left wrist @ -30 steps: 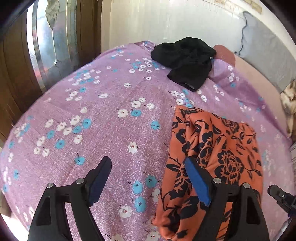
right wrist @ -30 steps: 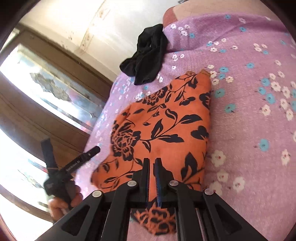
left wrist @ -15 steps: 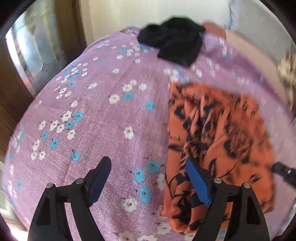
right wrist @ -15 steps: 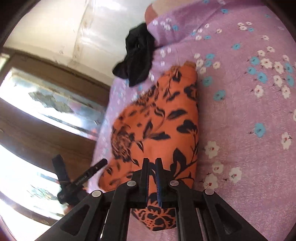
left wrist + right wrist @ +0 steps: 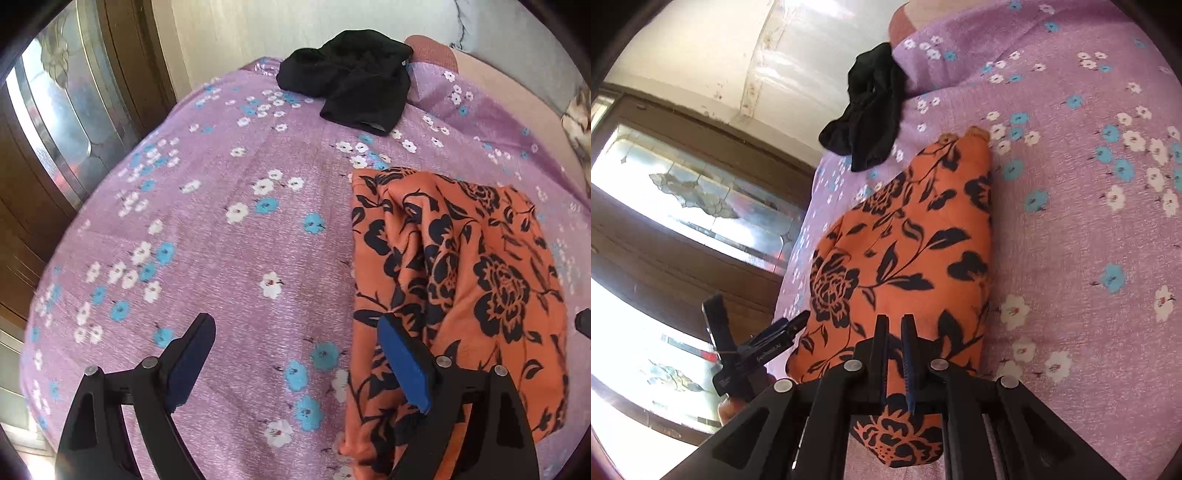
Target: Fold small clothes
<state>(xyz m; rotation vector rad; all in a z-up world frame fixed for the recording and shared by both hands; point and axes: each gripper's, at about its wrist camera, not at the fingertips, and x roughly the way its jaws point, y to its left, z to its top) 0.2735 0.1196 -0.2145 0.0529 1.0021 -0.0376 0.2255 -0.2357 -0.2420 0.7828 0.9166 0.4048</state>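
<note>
An orange garment with black flowers (image 5: 472, 273) lies partly folded on the purple flowered bedspread (image 5: 229, 236); it also shows in the right wrist view (image 5: 908, 258). My left gripper (image 5: 295, 350) is open and empty, its right finger (image 5: 402, 358) over the garment's left edge. My right gripper (image 5: 894, 332) is shut on the garment's near edge, with cloth between its jaws. The left gripper (image 5: 764, 347) shows at the left of the right wrist view.
A black garment (image 5: 354, 85) lies crumpled at the bed's far end, also in the right wrist view (image 5: 868, 110). A wooden cabinet with glass panels (image 5: 55, 122) stands left of the bed. A wall (image 5: 236, 33) is behind it.
Both grippers shifted slightly with the views swinging. The right gripper stays shut on the orange garment, and the left stays open beside it.
</note>
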